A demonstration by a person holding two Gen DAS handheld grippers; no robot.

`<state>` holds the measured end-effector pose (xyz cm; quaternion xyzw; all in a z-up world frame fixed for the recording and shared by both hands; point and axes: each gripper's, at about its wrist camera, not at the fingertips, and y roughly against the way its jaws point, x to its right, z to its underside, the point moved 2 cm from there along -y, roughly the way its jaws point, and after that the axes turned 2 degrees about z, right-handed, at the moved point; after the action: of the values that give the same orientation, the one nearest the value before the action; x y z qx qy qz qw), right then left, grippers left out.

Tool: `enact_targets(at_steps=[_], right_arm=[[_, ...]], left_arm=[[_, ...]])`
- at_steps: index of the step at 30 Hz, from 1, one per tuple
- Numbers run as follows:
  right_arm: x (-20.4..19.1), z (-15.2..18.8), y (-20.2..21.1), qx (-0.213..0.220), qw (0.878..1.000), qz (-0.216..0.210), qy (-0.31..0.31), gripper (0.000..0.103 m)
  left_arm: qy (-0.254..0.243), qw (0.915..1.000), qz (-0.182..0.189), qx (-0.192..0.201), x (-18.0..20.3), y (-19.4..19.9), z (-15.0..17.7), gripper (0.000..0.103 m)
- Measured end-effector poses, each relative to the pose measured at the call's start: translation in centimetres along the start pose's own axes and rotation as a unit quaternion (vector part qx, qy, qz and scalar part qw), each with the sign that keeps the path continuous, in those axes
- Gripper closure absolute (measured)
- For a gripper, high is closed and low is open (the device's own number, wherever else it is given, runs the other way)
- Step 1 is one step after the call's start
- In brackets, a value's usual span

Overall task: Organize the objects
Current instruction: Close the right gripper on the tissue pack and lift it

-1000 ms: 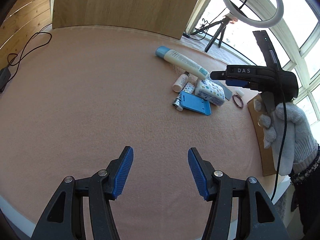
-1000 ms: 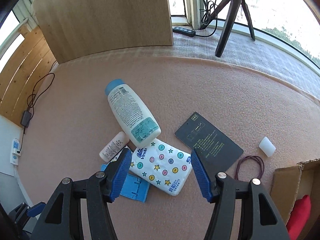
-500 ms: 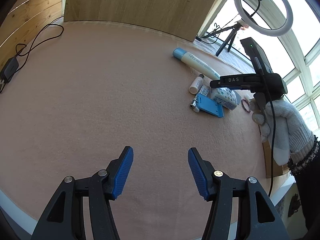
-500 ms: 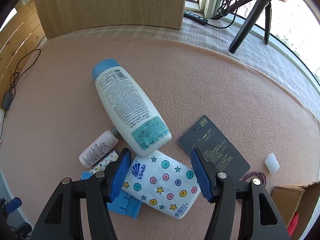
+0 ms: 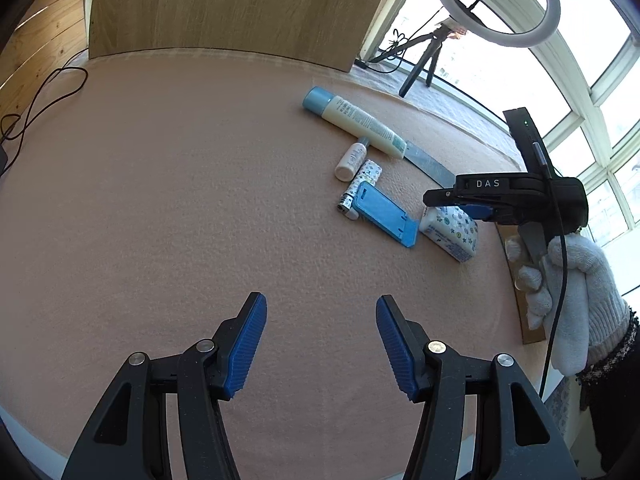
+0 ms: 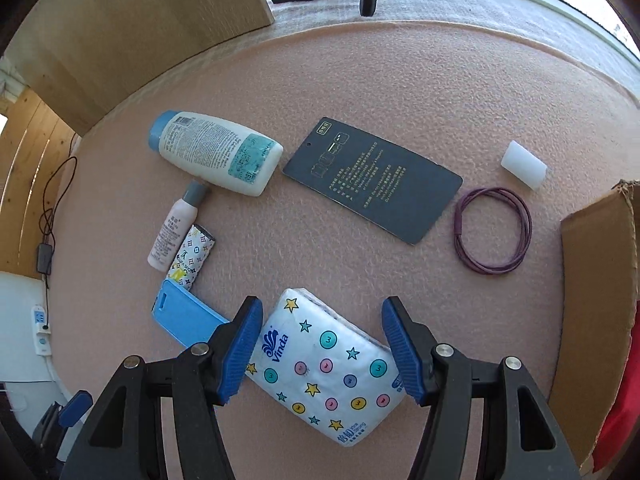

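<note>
Your right gripper [image 6: 322,350] hangs low over the tissue pack [image 6: 326,372], its jaws released and spread to either side of the pack's near end; whether the blue pads actually touch the wrapper cannot be told. The pack lies flat on the pink desk [image 6: 400,80], slanted, with the Vinda print toward the left pad. Just left of it sits the blue phone stand [image 6: 186,318], partly hidden behind your left-hand finger, and its far end overlaps the patterned tube [image 6: 192,258]. A small white bottle [image 6: 174,228] lies beside that tube, its grey cap touching the large lotion bottle [image 6: 214,152], which lies on its side with the blue cap to the left. The dark card [image 6: 372,180] lies flat just right of the lotion bottle; the purple cord loop [image 6: 494,230] is near its right corner, and the white cap [image 6: 524,164] sits beyond the loop. The cardboard box [image 6: 592,288] stands at the right edge with something red inside.

Your left gripper [image 5: 320,346] hovers over bare desk, jaws released and holding nothing, well apart from the cluster. From there you can see your gloved right hand [image 5: 560,284] gripping the right tool above the tissue pack [image 5: 450,232], with the ring light [image 5: 494,0] by the window behind
</note>
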<state>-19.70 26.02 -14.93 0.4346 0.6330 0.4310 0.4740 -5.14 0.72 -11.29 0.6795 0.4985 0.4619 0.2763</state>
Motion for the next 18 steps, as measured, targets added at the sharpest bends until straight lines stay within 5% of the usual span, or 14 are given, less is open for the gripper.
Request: enact_targets(at_steps=[8,18], right_arm=[[1.1,4.0,1.4,-0.011,0.997,-0.069,-0.042,0.045],[2.5,6.0,2.5,-0.01,0.996,-0.089,-0.03,0.045]], left_arm=[[-0.028,0.9994,0.015,-0.013,2.5,-1.5,-0.3,0.042],[-0.053,0.9973,0.038,-0.034,5.7,-3.8,0.3,0.042]])
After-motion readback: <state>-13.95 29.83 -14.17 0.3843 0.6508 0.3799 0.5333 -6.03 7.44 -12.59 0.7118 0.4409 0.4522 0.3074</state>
